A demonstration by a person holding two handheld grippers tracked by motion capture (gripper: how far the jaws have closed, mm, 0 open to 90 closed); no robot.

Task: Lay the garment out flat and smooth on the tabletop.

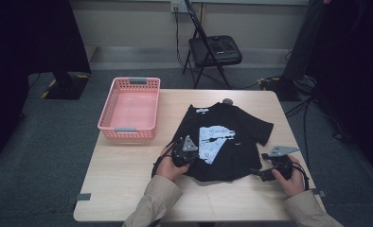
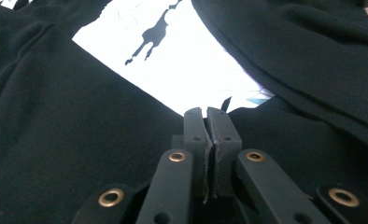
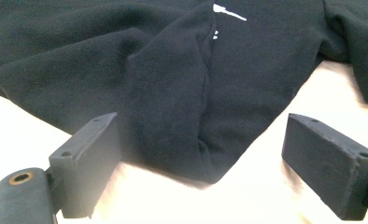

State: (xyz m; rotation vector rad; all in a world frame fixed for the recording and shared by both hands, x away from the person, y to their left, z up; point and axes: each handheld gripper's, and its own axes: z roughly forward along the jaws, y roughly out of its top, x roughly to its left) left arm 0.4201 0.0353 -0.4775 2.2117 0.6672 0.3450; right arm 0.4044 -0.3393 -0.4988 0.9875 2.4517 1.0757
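A black T-shirt [image 1: 227, 137] with a white printed patch [image 1: 212, 139] lies partly folded on the table. My left gripper [image 1: 188, 156] rests on the shirt's left side by the print. In the left gripper view its jaws [image 2: 205, 114] are pressed together at the edge of the white print [image 2: 187, 65], with a small tuck of black cloth [image 2: 42, 140] pinched at the tips. My right gripper [image 1: 265, 174] sits at the shirt's lower right corner. It stands open [image 3: 201, 135], one jaw on each side of a folded corner of the shirt [image 3: 182, 107], with neither pad touching it.
A pink plastic basket [image 1: 130, 109] stands at the table's far left, with nothing visible in it. Bare wooden tabletop [image 1: 123, 189] lies at the front left. A black folding chair [image 1: 213, 49] stands on the floor beyond the table. A small dark round object [image 1: 227, 100] sits by the shirt's collar.
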